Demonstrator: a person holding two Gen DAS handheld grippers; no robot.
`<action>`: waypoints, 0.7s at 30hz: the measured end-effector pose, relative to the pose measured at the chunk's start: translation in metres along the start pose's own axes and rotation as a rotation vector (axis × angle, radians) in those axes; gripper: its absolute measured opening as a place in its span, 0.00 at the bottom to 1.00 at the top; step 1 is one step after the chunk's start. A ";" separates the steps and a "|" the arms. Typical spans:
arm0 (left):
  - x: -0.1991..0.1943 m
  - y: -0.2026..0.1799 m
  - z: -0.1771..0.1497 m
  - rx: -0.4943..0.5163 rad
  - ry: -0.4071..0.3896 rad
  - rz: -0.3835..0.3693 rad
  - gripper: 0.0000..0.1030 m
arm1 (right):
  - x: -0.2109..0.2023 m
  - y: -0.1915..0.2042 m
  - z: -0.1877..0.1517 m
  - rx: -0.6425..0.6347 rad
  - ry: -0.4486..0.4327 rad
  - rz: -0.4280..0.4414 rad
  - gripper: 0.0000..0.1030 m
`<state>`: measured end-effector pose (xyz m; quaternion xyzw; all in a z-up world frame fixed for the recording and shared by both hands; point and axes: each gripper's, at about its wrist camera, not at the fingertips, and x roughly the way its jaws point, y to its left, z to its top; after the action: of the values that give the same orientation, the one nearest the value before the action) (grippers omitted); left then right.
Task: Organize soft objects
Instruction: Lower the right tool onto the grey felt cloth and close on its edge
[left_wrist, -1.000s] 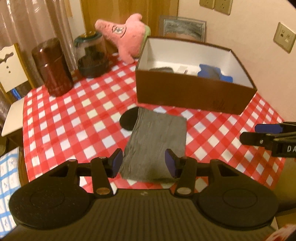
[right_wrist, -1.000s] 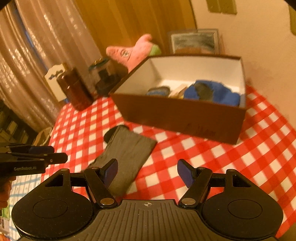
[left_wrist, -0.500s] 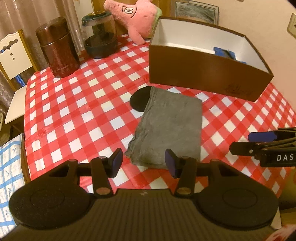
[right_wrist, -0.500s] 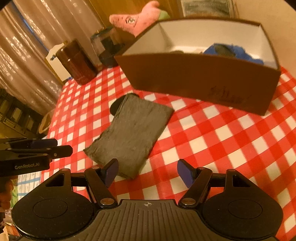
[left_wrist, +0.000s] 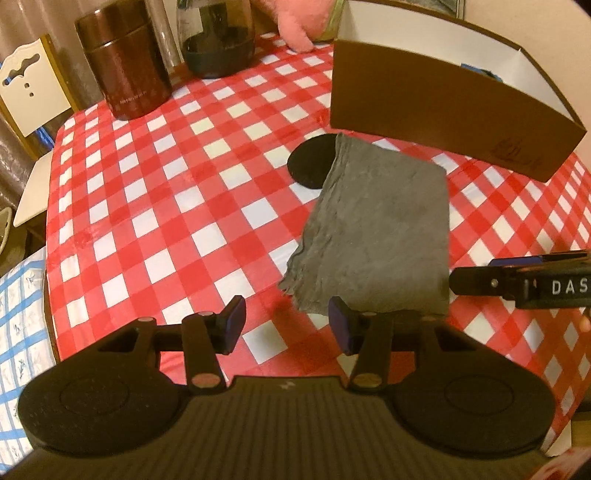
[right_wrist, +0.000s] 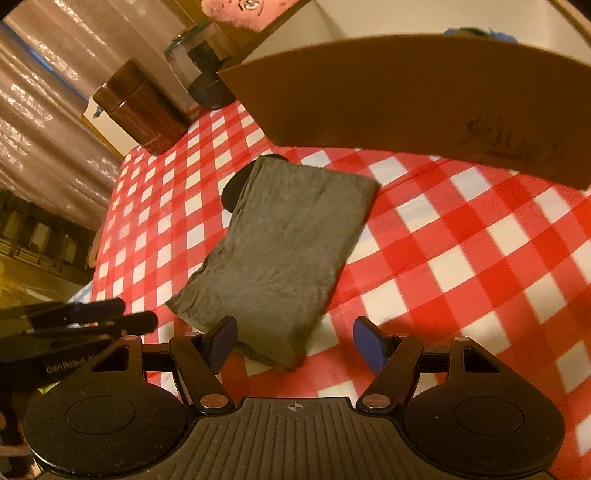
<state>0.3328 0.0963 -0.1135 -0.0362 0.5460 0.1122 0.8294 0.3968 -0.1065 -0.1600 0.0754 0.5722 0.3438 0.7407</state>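
A folded grey cloth (left_wrist: 380, 225) lies flat on the red-checked table, partly over a black round coaster (left_wrist: 310, 162). It also shows in the right wrist view (right_wrist: 284, 251). My left gripper (left_wrist: 286, 325) is open and empty, low over the table at the cloth's near left corner. My right gripper (right_wrist: 293, 341) is open and empty, with the cloth's near right corner between its fingers. The brown box (left_wrist: 443, 110) with white inside stands behind the cloth; a blue soft item (right_wrist: 476, 33) peeks over its wall. A pink plush (left_wrist: 299, 22) lies behind the box.
A dark brown canister (left_wrist: 125, 62) and a glass jar with dark contents (left_wrist: 218, 37) stand at the table's far left. A white chair (left_wrist: 26, 92) is off the left edge. The right gripper's fingers (left_wrist: 517, 280) show at the cloth's right.
Both grippers have dropped lower and closer to the near edge of the grey cloth. The box now looms higher in both views. The cloth has not moved.
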 end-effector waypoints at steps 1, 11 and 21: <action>0.003 0.001 0.000 -0.001 0.004 0.000 0.45 | 0.004 0.000 0.001 0.011 0.006 0.003 0.66; 0.031 0.011 0.010 -0.011 0.024 0.015 0.45 | 0.031 -0.006 0.001 0.096 0.045 0.014 0.51; 0.054 0.013 0.004 -0.011 0.070 -0.017 0.42 | 0.036 -0.009 0.003 0.158 0.022 0.053 0.45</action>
<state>0.3538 0.1178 -0.1601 -0.0494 0.5736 0.1069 0.8106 0.4070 -0.0905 -0.1922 0.1447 0.6036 0.3180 0.7167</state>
